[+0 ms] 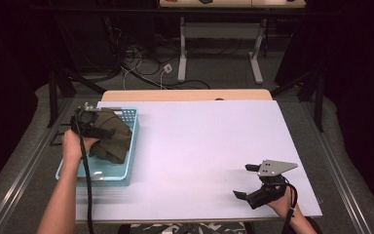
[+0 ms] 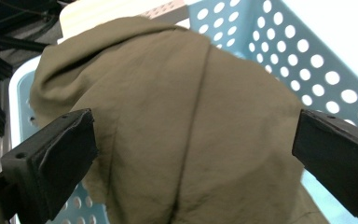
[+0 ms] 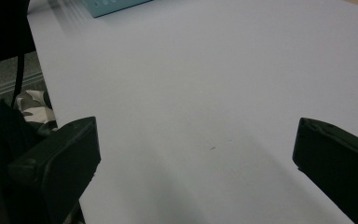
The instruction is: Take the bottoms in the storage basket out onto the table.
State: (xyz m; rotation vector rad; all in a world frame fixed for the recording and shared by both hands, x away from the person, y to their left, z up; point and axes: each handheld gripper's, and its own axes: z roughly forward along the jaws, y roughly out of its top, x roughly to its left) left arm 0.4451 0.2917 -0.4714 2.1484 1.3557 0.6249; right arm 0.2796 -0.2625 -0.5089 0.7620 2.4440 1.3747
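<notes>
An olive-green cloth [image 1: 113, 138] lies bunched in a light blue perforated basket [image 1: 131, 146] at the table's left. My left gripper [image 1: 99, 126] hovers over the cloth with its jaws wide apart; in the left gripper view the olive-green cloth [image 2: 186, 130] lies between and beyond the two jaws, and nothing is pinched. The basket's perforated wall [image 2: 307, 70] runs along the right of that view. My right gripper [image 1: 246, 182] stands open near the front right of the white table [image 1: 209, 146], holding nothing. Bare white table [image 3: 205, 93] lies beyond its jaws.
A corner of the blue basket [image 3: 116, 5] shows at the top of the right gripper view. The wooden table edge [image 1: 185, 95] runs along the back. Cables and desk legs lie on the floor beyond. The person's patterned clothing [image 3: 30, 105] shows at the front edge.
</notes>
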